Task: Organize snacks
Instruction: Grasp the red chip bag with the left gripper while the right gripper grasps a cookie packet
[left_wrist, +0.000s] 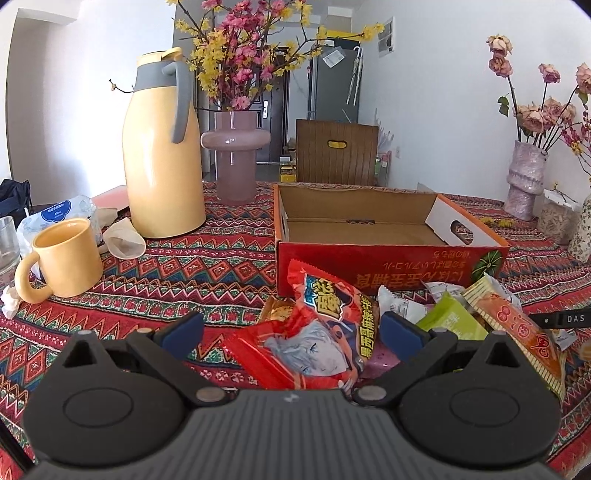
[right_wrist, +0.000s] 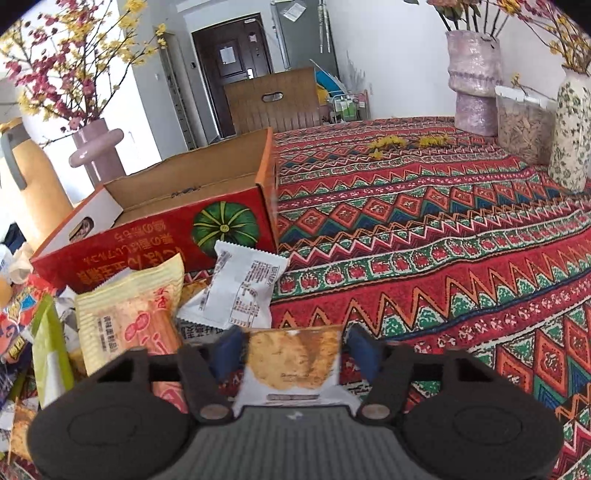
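Note:
An open red cardboard box (left_wrist: 369, 260) with a green pumpkin printed on it (right_wrist: 147, 240) stands on the patterned tablecloth, and nothing shows inside. Several snack packets are piled in front of it. My left gripper (left_wrist: 290, 332) is open around a red packet (left_wrist: 317, 332) with a cartoon print, and its left pad is well clear of the packet. My right gripper (right_wrist: 295, 350) is open around a cracker packet (right_wrist: 295, 363) lying at the right edge of the pile. Its pads sit close on both sides, with a thin sliver of cloth showing by the right pad. A yellow-orange packet (right_wrist: 129, 317) and a white one (right_wrist: 240, 291) lie beside it.
A tall yellow thermos jug (left_wrist: 162, 166), a yellow mug (left_wrist: 66, 258) and a pink vase (left_wrist: 236, 158) with blossom branches stand left of the box. Right of it are a pink textured vase (right_wrist: 474, 81), a clear container (right_wrist: 521, 125) and a floral vase (right_wrist: 570, 136). A wooden chair back (left_wrist: 336, 153) rises behind the table.

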